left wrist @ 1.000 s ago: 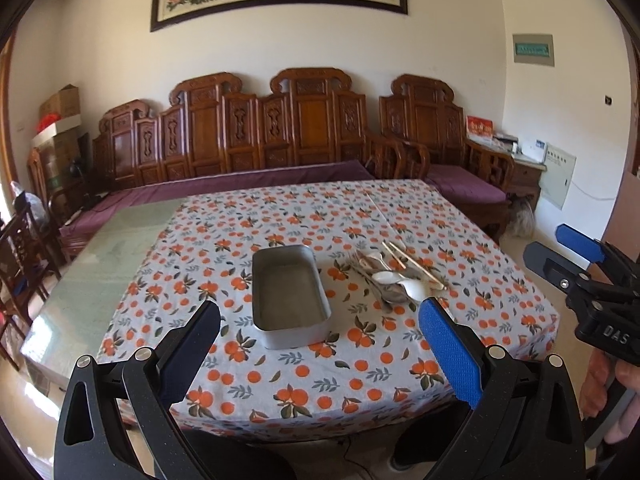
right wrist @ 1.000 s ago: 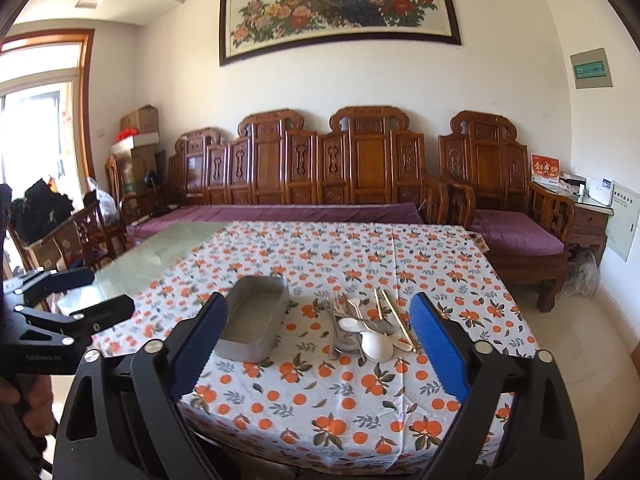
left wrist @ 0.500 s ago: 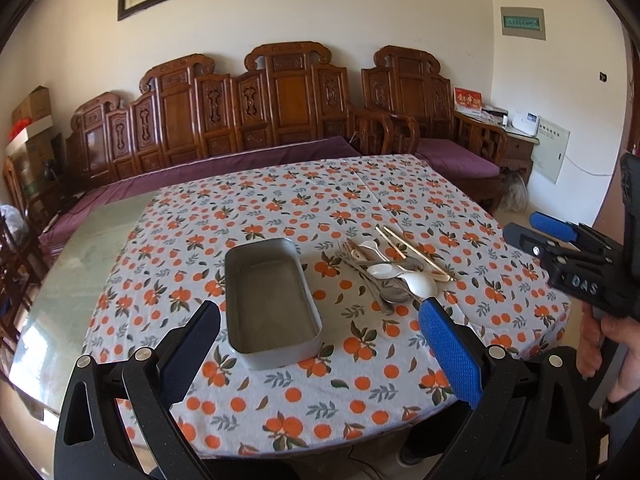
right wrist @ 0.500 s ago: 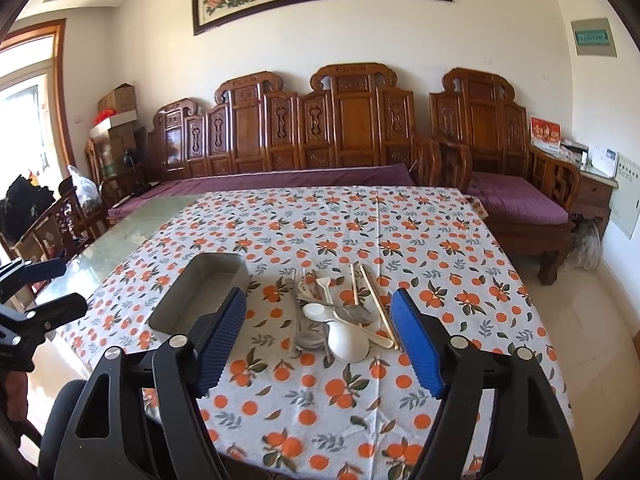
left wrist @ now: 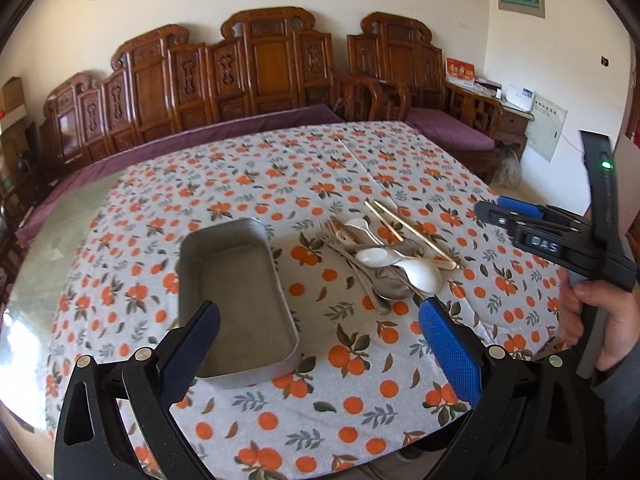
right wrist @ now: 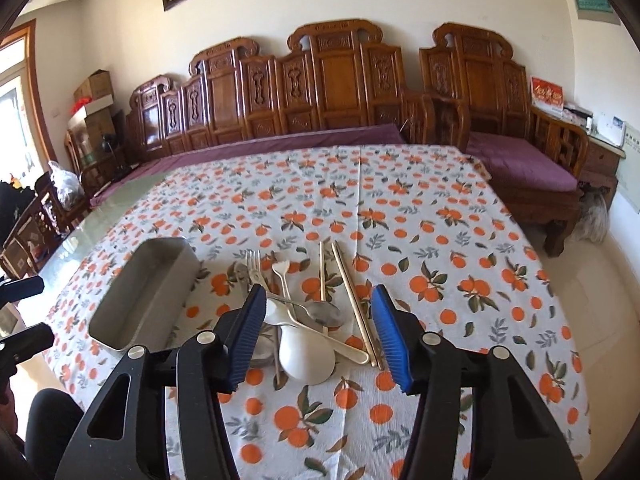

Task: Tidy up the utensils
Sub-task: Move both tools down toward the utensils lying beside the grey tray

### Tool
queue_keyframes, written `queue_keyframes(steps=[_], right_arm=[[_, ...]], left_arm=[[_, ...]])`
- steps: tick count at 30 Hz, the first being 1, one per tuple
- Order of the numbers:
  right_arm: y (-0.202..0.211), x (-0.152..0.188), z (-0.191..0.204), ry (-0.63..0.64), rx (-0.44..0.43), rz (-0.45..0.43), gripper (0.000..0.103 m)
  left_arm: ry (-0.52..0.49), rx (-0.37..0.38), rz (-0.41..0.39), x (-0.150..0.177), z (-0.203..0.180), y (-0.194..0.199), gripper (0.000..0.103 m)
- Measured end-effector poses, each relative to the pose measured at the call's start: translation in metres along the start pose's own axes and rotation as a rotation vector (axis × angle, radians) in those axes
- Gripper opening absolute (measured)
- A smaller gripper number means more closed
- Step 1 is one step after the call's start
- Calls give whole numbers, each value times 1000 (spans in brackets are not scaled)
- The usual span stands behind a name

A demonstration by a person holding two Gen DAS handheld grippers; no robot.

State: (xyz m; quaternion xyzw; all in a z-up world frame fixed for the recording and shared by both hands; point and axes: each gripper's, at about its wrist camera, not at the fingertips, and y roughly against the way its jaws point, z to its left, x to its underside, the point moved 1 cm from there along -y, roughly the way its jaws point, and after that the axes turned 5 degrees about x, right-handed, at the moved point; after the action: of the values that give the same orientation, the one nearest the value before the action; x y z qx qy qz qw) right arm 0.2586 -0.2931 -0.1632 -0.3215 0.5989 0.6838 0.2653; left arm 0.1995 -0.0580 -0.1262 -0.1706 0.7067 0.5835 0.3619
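- Left wrist view: left tongs (left wrist: 318, 344), black frame with blue pads, jaws wide apart and empty, above the near part of the desk (left wrist: 400, 176).
- Desk covering: white cloth printed with oranges and leaves; bare glossy surface shows along the left edge.
- Metal tray (left wrist: 234, 300): grey, rectangular, rounded corners, nothing in it. It lies on the cloth with its long side running away from the camera; its near left corner is hidden behind the left pad.
- Pile of utensils (left wrist: 384, 256): just right of the tray, apart from it. White spoons (left wrist: 418, 274), metal spoons and forks lie crossed over one another; a pair of chopsticks (left wrist: 412, 232) lies along the far right side.
- Right tongs (left wrist: 516, 216): seen from the side at the right edge, carried by a hand (left wrist: 600, 320), above the desk's right part beyond the pile.
- Background: carved wooden bench (left wrist: 260, 68) with purple cushion along the wall.
- Right wrist view: right tongs (right wrist: 320, 332), jaws closing, pads on either side of the utensil pile (right wrist: 308, 316) as framed, pressing on nothing. Whether they have reached the pile's level cannot be told.
- Between the pads: large white spoon (right wrist: 306, 356) nearest, metal spoon (right wrist: 326, 314) behind it, fork (right wrist: 254, 264) further back left, chopsticks (right wrist: 352, 300) on the right.
- Tray (right wrist: 144, 296): left of the pile, empty.
- Left edge: part of the left tongs (right wrist: 24, 316), black, beside the desk's left side.
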Motion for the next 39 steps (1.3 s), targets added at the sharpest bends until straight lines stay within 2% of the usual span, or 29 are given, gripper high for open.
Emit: queue_keyframes(steps=[6,9,13,21,28,30,32,35,39], right_arm=[[-57,0,-5,22,-42,81,53],[-85,6,-6,30,-67,136,48],[-109,10,-1,66,-85,182,45],[-138,21,15,175,-71,255,42],[-148,24,27,260,-4,252,36],[-148,23,30,280,-3,243,32],[-143,22,30,283,-6,226,20],[-139,19,25,269,-12,216,10],[-139,17,16,246,-6,216,3]], left_arm=[[-14,1,20,-4,-4,-20,96],[-10,-3,29,-6,-2,-29,96],[2,-8,39,-9,2,-41,96],[11,-21,58,-11,-2,-62,96],[17,-23,77,-11,-6,-71,96],[15,-25,85,-9,-8,-72,96],[14,-25,86,-9,-9,-72,96],[18,-31,86,-9,-10,-73,96],[6,-40,93,-10,-15,-75,96]])
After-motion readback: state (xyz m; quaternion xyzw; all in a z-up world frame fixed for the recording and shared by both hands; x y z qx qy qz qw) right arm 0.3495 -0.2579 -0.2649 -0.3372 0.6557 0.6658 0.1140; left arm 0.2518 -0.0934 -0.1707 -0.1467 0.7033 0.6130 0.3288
